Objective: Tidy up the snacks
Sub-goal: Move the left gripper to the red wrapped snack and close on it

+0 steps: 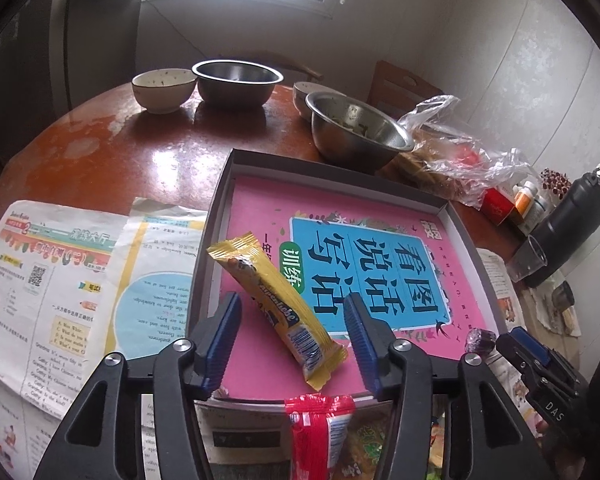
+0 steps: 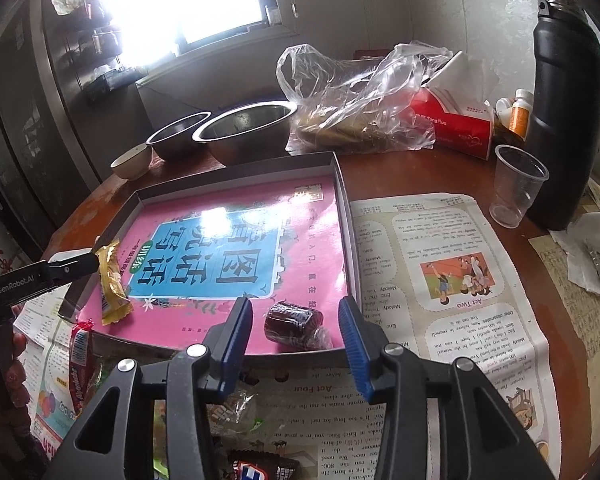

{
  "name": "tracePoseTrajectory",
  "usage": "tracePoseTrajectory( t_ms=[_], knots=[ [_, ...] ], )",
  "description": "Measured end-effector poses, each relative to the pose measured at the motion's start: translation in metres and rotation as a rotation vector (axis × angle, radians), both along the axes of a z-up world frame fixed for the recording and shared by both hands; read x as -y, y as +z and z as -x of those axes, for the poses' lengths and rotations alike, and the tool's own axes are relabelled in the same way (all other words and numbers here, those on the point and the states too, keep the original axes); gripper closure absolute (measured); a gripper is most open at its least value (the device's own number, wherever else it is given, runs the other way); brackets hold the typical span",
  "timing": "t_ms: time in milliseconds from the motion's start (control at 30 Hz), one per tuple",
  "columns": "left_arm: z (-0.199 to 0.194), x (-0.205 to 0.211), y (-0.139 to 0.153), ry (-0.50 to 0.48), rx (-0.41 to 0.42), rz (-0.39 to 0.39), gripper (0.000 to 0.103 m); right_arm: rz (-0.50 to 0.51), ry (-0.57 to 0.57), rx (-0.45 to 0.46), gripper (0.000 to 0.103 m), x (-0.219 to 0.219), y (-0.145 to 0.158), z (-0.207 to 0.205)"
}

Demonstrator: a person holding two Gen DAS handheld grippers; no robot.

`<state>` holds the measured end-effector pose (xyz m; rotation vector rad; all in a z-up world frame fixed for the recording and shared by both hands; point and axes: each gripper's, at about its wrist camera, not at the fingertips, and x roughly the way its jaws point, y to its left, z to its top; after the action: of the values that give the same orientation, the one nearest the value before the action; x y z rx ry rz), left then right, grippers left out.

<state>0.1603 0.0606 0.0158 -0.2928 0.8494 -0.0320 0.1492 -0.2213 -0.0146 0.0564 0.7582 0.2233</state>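
A shallow grey box with a pink booklet lining its floor lies on the round wooden table. A yellow snack bar rests in the box's near left corner, between the fingers of my left gripper, which is open with neither pad touching the bar. A dark wrapped candy lies on the pink floor by the near rim. My right gripper stands open around it with gaps on both sides. A red snack packet lies just outside the front rim. More wrapped snacks lie on the newspaper below.
Two steel bowls and a ceramic bowl stand behind the box. At the right are a plastic bag, a red tissue box, a clear cup and a black flask. Newspaper sheets flank the box.
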Motion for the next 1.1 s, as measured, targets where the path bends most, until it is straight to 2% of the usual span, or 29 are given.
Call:
tracePoseTrajectory(
  t_ms=[400,567,1100],
  knots=[
    [0.029,-0.002,0.013,-0.003,0.027,-0.014,0.032,-0.029,0.017,0.030,0.050,-0.001,0.011,0.019],
    [0.041,0.000,0.015,-0.011,0.030,-0.028,0.031,-0.033,0.034,0.041,0.046,-0.004,0.014,0.031],
    [0.076,0.002,0.007,-0.023,0.023,-0.034,0.031,-0.020,0.046,0.047,0.045,-0.005,0.013,0.062]
  ],
)
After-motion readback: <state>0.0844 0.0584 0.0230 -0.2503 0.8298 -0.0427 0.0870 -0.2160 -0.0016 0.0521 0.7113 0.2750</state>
